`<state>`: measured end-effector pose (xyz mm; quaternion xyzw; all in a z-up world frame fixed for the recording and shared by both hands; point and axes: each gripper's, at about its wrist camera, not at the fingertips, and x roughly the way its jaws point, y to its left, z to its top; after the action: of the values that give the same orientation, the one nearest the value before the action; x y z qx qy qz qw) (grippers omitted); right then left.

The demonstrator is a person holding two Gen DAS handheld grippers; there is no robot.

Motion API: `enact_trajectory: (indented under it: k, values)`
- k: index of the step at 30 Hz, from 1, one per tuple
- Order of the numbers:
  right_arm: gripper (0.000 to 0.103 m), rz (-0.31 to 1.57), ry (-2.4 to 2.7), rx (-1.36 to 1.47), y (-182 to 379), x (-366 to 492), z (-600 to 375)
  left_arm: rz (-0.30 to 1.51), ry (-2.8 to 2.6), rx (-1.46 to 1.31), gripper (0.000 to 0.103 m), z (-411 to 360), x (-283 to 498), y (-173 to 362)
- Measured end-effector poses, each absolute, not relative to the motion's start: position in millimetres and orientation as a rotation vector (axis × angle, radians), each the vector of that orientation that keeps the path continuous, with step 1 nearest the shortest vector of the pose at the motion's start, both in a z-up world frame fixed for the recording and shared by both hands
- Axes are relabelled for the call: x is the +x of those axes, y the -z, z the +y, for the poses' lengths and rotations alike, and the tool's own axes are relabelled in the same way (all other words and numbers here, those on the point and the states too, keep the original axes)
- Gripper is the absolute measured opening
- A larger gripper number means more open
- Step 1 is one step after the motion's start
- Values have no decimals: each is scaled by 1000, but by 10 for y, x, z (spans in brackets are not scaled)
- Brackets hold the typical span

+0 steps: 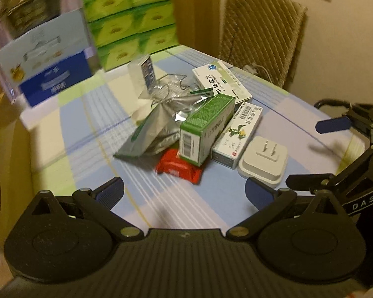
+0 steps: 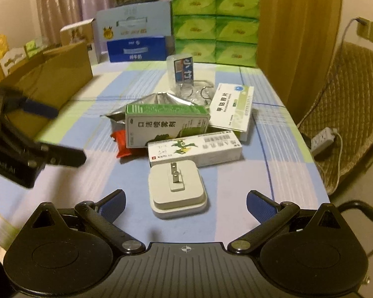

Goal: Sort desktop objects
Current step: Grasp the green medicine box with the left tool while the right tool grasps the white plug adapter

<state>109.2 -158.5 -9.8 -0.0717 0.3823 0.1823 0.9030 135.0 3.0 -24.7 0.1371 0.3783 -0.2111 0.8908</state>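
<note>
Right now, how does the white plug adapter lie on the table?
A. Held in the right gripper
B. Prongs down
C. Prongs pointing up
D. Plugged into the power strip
C: the white plug adapter lies flat on the table with its two metal prongs pointing up, free of both grippers.

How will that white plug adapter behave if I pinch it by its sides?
The white plug adapter looks like rigid plastic, so it should not flex. Its smooth, rounded sides may slip between the pads. It lies flat with its prongs up, so it seems unlikely to roll or tip. The right gripper is open before it.
</note>
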Motion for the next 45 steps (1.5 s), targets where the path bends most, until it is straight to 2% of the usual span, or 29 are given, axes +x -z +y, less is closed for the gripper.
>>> enact_trajectory:
  k: [4, 5, 7, 14, 16, 19, 23, 26, 30, 37, 40, 42, 45]
  values:
    - [101, 798, -393, -187, 225, 1211, -1511, 776, 491, 320, 101, 20, 1516, 291]
    - [100, 801, -400, -201, 257, 1245, -1481, 774, 510, 330, 96, 14, 1561, 304]
    - [91, 812, -411, -226, 316, 1298, -1435, 773, 540, 355, 91, -8, 1645, 318]
    - [80, 854, -418, -243, 477, 1420, -1373, 735, 648, 413, 81, -164, 1893, 381]
    - [66, 864, -422, -228, 494, 1427, -1392, 725, 666, 418, 78, -205, 1956, 400]
    - [63, 865, -405, -208, 492, 1422, -1420, 740, 677, 405, 64, -262, 2067, 442]
    - [63, 870, -385, -177, 484, 1388, -1456, 760, 665, 391, 34, -311, 2139, 507]
    - [63, 875, -372, -160, 470, 1334, -1461, 777, 640, 348, 29, -281, 2063, 491]
    - [63, 880, -344, -139, 459, 1239, -1465, 823, 548, 227, 25, -173, 1734, 425]
    - [63, 884, -330, -98, 430, 1029, -1442, 867, 374, 114, 25, 33, 948, 467]
    - [63, 867, -324, -90, 419, 974, -1413, 850, 342, 103, 30, 80, 804, 456]
    - [63, 854, -318, -89, 406, 965, -1398, 836, 337, 110, 41, 91, 813, 440]
    - [63, 843, -312, -90, 403, 975, -1377, 829, 352, 146, 42, 61, 909, 446]
